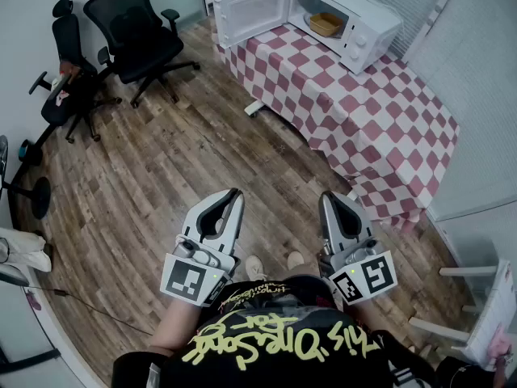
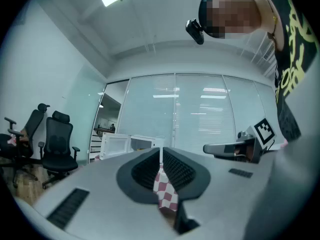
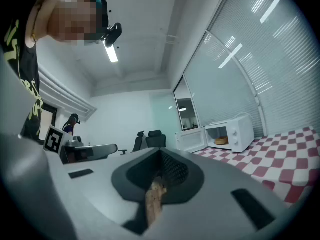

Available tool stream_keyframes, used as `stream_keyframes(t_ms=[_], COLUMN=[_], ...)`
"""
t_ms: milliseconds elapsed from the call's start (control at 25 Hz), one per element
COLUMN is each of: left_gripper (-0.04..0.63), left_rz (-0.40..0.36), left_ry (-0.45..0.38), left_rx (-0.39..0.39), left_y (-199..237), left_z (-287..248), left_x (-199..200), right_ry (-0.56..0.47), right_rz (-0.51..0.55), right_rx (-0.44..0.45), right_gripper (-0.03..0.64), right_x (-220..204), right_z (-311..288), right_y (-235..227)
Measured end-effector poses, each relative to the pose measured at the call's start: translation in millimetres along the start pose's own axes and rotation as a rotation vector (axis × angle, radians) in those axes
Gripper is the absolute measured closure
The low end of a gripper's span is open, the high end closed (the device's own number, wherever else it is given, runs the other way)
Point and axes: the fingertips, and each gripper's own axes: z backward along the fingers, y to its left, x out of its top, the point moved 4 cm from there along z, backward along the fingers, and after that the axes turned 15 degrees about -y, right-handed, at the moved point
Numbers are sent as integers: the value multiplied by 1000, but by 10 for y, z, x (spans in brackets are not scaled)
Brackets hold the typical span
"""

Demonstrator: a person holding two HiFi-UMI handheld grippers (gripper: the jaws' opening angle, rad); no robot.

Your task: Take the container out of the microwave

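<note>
A white microwave [image 1: 343,18] stands with its door [image 1: 250,12] swung open at the far end of a table under a red-and-white checked cloth [image 1: 355,111]. Inside it sits a tan container [image 1: 325,24], which also shows small in the right gripper view [image 3: 220,141]. Both grippers are held level close to my body, far from the table. My left gripper [image 1: 235,194] is shut with nothing between its jaws. My right gripper [image 1: 327,196] is shut and empty too. In the left gripper view the microwave [image 2: 131,145] is far off.
Two black office chairs [image 1: 129,31] stand on the wooden floor [image 1: 161,168] at the left. A frosted glass wall [image 1: 477,95] runs behind the table. A white rack [image 1: 477,314] is at the right edge. Open floor lies between me and the table.
</note>
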Motion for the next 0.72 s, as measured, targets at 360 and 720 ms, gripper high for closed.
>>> stream_keyframes(t_ms=[360,720], left_gripper=[572,572], left_rz=[-4,-2], left_ry=[2,6], left_rx=[23,20], left_y=[82,125], left_z=[40,53], left_x=[27,36], right_ry=[11,40], right_rz=[3,6], right_rx=[26,39], right_gripper=[609,609], right_x=[-48,-115], right_z=[-55,-77], right_y=[155,221])
